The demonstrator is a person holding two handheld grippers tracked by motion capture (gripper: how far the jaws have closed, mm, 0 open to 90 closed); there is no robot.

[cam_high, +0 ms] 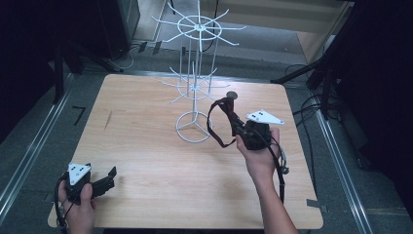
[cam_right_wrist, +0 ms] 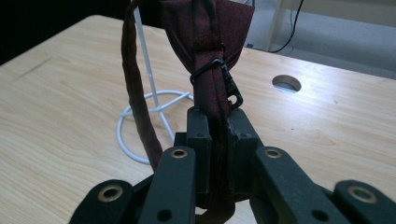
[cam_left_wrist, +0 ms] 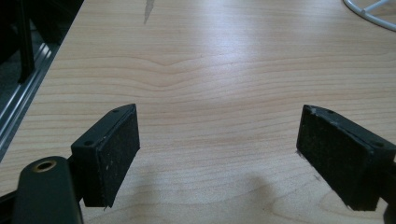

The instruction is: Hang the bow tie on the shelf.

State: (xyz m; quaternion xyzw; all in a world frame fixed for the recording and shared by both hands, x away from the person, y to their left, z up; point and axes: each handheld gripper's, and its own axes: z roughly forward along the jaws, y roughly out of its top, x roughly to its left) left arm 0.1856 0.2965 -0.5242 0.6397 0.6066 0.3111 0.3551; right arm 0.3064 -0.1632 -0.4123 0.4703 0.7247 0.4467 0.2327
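L gripper (cam_high: 108, 176) low at table (cam_high: 146, 161) near-left corner, jaws wide apart; R gripper (cam_high: 229, 109) raised over its right half, jaws clamped.

No legible text, label, brand, number or sign is showing on any surface in the three views.

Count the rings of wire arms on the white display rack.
2: the upper ring at the rack's top, and the lower ring midway down its pole.
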